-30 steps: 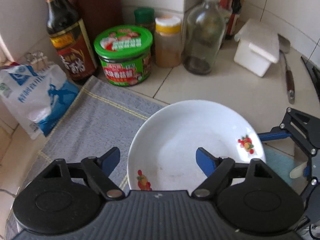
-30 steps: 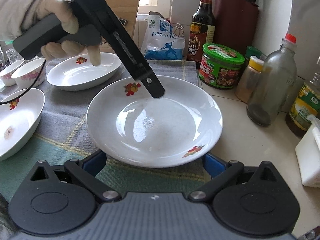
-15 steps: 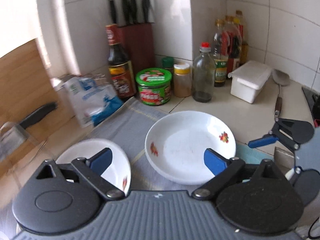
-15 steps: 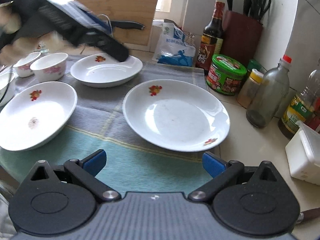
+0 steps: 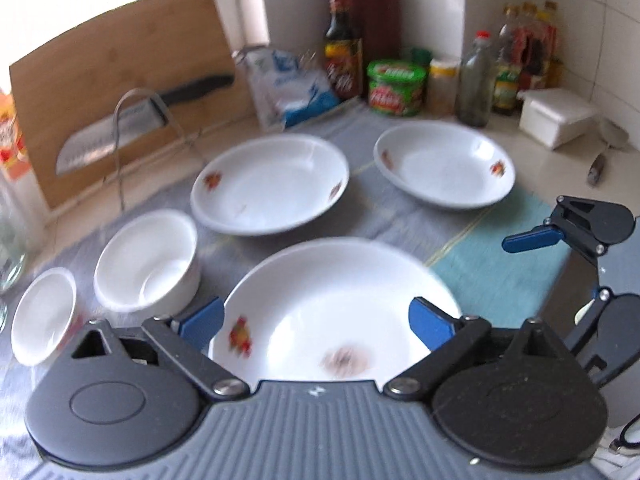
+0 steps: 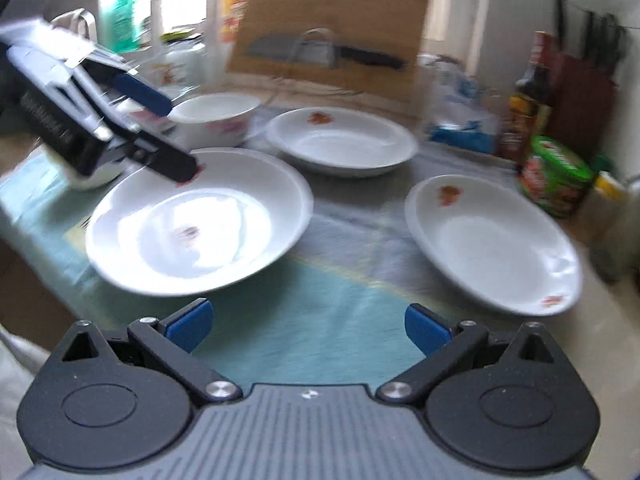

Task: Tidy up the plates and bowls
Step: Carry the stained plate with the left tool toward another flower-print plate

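Observation:
Three white deep plates with red flower prints lie on a grey-and-teal cloth (image 5: 492, 276). The near plate (image 5: 336, 312) sits right under my left gripper (image 5: 316, 318), which is open and empty, its blue pads either side of the plate's near rim. The middle plate (image 5: 272, 184) and the far right plate (image 5: 444, 168) lie behind it. Two small white bowls (image 5: 148, 260) (image 5: 42, 314) stand at the left. My right gripper (image 6: 306, 326) is open and empty above the teal cloth (image 6: 320, 320), with the near plate (image 6: 200, 220) ahead left and another plate (image 6: 492, 244) ahead right.
A cutting board (image 5: 120, 80) with a cleaver on a wire rack stands behind the dishes. A salt bag (image 5: 288, 84), sauce bottle (image 5: 342, 52), green-lidded jar (image 5: 396, 88), bottles and a white box (image 5: 556, 116) line the back. A glass jar (image 5: 10, 216) stands far left.
Both grippers have drawn back and swung left. The left gripper left the far right plate and now hovers at the near plate. Both stay open.

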A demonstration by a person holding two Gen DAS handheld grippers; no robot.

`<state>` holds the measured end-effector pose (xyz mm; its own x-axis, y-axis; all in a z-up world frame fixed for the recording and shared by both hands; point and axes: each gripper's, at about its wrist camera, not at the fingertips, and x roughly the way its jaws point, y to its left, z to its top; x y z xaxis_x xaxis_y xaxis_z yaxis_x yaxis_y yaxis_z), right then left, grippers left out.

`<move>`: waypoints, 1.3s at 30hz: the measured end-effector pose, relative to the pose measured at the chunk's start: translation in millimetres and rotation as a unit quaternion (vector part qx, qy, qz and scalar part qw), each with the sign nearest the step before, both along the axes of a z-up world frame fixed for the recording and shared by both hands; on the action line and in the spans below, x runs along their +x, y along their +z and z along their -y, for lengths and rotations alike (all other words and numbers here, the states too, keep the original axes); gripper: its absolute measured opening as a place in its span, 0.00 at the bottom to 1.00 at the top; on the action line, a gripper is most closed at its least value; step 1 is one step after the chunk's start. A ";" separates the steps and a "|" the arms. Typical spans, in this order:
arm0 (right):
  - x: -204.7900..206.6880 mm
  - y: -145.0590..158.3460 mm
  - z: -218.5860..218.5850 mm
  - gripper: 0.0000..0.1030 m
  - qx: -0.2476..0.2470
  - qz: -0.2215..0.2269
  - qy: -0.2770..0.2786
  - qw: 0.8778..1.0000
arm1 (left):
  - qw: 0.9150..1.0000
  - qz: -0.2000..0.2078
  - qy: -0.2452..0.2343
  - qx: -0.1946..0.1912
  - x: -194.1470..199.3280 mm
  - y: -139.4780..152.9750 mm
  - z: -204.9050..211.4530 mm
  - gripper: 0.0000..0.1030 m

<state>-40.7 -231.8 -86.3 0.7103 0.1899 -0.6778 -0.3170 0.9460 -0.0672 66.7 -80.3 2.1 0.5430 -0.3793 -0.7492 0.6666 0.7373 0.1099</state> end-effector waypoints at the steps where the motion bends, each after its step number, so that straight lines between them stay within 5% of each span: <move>1: -0.2 -2.2 -4.0 1.00 0.000 0.001 0.007 1.000 | 1.000 -0.002 0.004 0.003 0.4 -1.7 -4.8 0.95; 16: 16.5 -28.9 -21.9 1.00 0.040 0.032 0.090 0.995 | 0.996 -0.078 0.019 0.040 46.9 -22.2 -13.6 0.94; 24: 13.6 -31.5 -21.6 1.00 0.048 0.051 0.139 0.988 | 0.990 -0.124 0.001 0.061 69.8 -34.2 -5.4 0.83; 39: 14.3 -37.2 -22.4 1.00 0.064 0.077 0.144 0.985 | 0.979 -0.179 -0.041 0.083 96.1 -41.9 7.3 0.78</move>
<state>-26.4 -209.4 -123.6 0.7073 0.4743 -0.5241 -0.5680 0.8227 -0.0221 162.8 -87.6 -39.8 0.2066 -0.2666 -0.9414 0.7402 0.6718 -0.0278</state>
